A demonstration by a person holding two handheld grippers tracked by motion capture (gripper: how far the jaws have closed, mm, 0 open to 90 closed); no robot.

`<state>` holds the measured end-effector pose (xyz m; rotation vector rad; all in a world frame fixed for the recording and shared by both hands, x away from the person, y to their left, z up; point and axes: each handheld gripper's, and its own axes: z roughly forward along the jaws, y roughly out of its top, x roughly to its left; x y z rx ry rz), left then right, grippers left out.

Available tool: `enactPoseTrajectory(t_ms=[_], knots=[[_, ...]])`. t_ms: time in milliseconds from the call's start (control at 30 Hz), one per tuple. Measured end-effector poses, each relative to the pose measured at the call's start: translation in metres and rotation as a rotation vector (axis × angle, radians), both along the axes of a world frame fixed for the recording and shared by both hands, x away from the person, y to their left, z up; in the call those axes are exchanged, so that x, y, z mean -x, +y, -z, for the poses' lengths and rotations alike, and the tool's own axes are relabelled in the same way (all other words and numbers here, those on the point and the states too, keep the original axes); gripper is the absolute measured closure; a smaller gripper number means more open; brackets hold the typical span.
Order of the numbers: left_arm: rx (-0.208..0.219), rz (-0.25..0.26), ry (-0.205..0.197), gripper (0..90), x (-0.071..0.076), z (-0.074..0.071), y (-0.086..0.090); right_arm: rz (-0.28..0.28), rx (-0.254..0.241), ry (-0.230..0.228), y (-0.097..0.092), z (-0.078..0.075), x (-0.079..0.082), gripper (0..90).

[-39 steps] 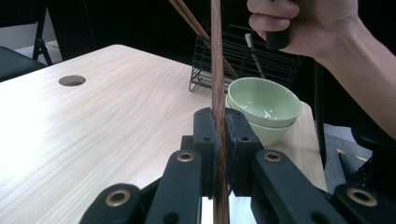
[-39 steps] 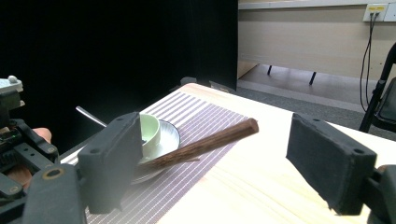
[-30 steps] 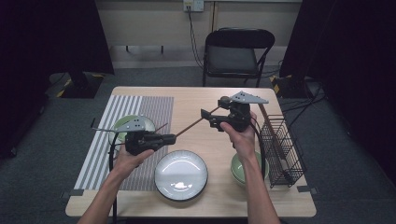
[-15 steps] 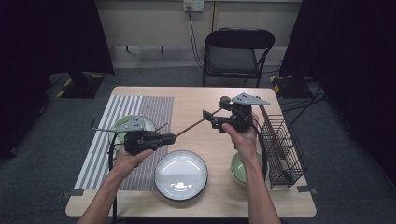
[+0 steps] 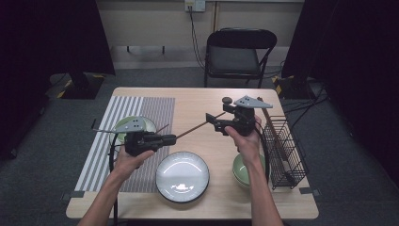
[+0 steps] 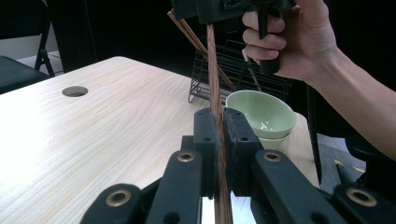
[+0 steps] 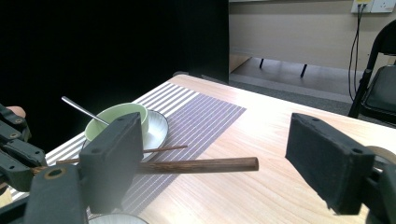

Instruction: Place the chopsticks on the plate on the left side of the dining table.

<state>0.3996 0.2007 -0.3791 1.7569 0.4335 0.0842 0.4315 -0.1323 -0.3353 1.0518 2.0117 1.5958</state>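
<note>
1. A long dark brown wooden chopstick is hanging above the pale wooden surface, between both grippers.
2. The left gripper is clamping narrowly on the chopstick.
3. The right gripper is standing wide, the chopstick's blunt end lying between its pads.
4. One white round plate is lying just below the chopstick.
5. Two green bowls are sitting apart: one on the striped grey placemat, one beside the black wire rack.
</note>
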Motion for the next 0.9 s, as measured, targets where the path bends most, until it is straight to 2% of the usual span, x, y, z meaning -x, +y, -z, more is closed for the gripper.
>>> enactPoseTrajectory(t_ms=[533,900], knots=[[-0.006,-0.001,0.001,84.6,0.000,0.000,0.000,0.006,0.004,-0.002,-0.001,0.000,0.001,18.6],[-0.028,-0.015,-0.002,84.7,-0.001,0.001,0.001,0.029,0.004,-0.021,-0.014,-0.008,0.008,18.3]])
